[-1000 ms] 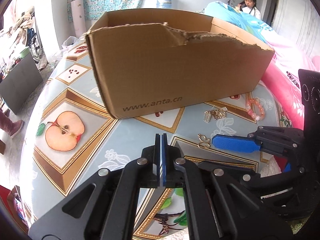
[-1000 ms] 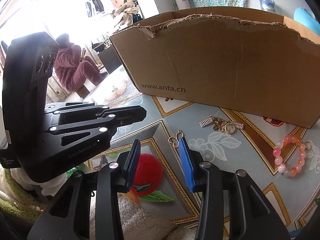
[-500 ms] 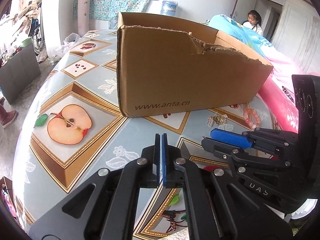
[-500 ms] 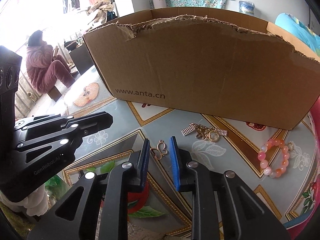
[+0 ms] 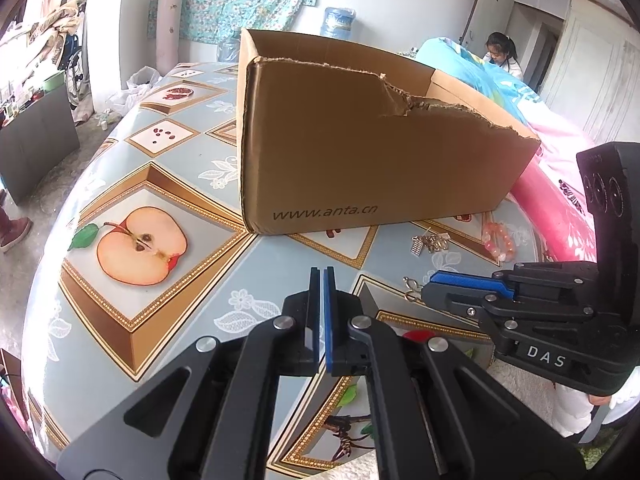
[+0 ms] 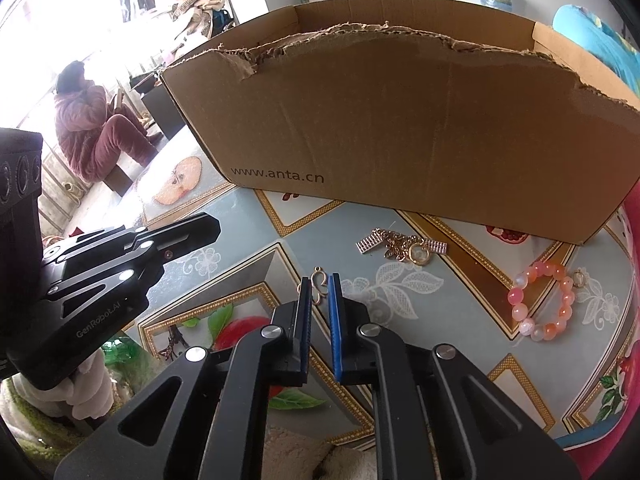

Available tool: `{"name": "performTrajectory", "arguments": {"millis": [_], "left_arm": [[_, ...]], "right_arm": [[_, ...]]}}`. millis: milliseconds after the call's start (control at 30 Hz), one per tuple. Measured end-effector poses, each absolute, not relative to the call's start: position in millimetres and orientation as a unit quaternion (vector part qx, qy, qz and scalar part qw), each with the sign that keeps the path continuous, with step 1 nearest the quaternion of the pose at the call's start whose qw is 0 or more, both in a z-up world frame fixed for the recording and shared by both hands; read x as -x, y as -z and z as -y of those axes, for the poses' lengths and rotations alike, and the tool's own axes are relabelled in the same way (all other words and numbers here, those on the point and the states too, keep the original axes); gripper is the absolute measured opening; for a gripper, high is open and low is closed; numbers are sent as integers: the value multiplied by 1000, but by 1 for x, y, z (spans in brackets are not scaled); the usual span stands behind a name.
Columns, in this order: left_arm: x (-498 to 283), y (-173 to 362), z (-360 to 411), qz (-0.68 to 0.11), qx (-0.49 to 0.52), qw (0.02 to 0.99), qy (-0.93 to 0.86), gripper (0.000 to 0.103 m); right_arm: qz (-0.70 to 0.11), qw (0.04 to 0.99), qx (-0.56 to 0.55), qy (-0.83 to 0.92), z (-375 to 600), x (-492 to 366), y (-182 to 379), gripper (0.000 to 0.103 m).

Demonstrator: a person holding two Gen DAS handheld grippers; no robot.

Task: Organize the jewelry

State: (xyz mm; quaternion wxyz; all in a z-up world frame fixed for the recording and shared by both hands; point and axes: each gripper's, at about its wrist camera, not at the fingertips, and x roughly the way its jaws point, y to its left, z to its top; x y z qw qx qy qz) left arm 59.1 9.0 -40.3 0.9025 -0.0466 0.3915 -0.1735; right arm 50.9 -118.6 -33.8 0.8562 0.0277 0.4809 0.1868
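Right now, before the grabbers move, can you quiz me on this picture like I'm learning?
1. True or false: the bead bracelet lies outside the cardboard box.
2. Which piece sits between the right gripper's fingers? A bracelet, B gold pendant, C chain.
3. Fill in: the left gripper's jaws are ____.
Key: 1 true. 2 B; those jaws have just been closing around it. 3 shut.
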Motion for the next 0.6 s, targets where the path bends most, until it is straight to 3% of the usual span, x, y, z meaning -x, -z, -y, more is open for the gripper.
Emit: {"name": "performTrajectory", "arguments": {"millis": [67,133,200,600], "left_arm": [[-59,41,-10,-391,49,903,173,2],[-59,40,-11,-391,50,903,173,3],[-59,40,-12,-389,50,903,173,8],[-57,39,-18,-386,54,904,173,8]], "right_arm": [[-487,852,-32,-190,117,-49,36,19],[-484,854,-21,-189,112,-48,37,22],[-480,857,-18,-188,109,-50,37,22],[-470,863,13,-183,94,-62,36,22]]}}
